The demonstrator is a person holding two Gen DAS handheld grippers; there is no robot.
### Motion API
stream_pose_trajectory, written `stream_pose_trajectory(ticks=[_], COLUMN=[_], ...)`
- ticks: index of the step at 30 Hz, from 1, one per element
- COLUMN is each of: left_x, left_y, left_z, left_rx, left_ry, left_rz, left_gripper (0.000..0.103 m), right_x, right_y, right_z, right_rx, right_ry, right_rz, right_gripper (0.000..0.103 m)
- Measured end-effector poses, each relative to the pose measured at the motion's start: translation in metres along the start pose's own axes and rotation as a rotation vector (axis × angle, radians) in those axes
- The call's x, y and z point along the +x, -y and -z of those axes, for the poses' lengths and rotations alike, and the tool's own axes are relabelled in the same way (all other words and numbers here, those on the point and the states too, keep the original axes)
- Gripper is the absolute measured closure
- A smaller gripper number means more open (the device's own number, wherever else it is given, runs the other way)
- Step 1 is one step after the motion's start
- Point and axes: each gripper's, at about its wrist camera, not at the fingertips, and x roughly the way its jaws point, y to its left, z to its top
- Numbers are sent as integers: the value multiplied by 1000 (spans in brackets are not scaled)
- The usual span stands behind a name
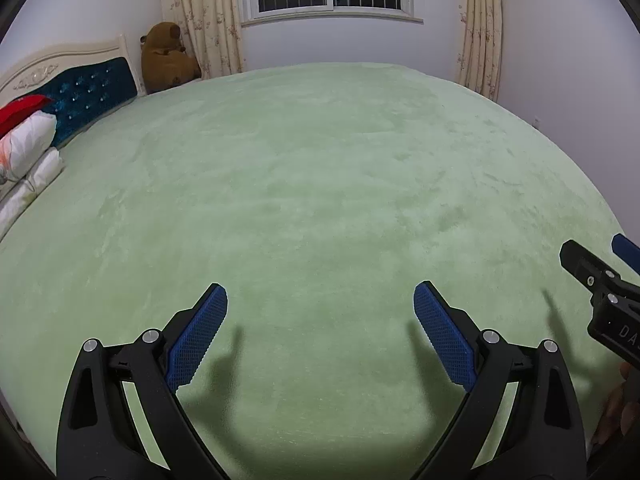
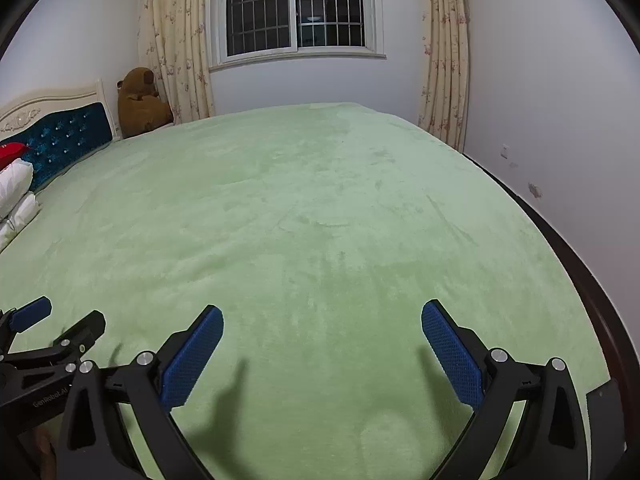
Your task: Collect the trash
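Green plush blanket [image 1: 320,184] covers the whole bed and fills both wrist views. I see no trash on it in either view; the blanket surface shows only nap marks and faint streaks.

My left gripper [image 1: 320,332] hangs over the near part of the blanket, jaws spread wide, nothing between the blue pads [image 1: 198,338]. Its two finger shadows fall on the fabric just beneath.

My right gripper [image 2: 322,354] is likewise splayed and empty, blue pads [image 2: 452,356] facing each other across bare blanket. It sits just right of the left one: in the left view its black finger and a blue pad tip enter at the right edge, and in the right view the left gripper's fingers show at the lower left edge. The two tools are near each other, not touching as far as I can tell.

Part of a hand [image 1: 618,404] shows at the lower right of the left view, below the right tool's body.

Far side of the bed: brown plush bear [image 1: 168,58] slumped in the corner against the curtain [image 1: 200,16]. Headboard [image 1: 92,88], cream frame with blue tufted panel, runs along the left. White pillows [image 1: 28,148] stacked against it, a red item [image 1: 20,108] on top. Barred window [image 2: 298,6] in the far wall, a lamp reflected in the glass. Dark bed frame [image 2: 580,268] edges the blanket on the right, beside the white wall.
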Motion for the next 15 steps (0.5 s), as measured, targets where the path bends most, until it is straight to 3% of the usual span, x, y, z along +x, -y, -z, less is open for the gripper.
stream_pose_trajectory(ticks=[15], left_x=[3], left_y=[-3], left_z=[-1], left_rx=[-9], left_ry=[-16], left_rz=[11], left_gripper=[11], right_x=[0], right_y=[0], right_z=[1], right_rx=[-2], right_ry=[3], right_rz=[-1], right_gripper=[5])
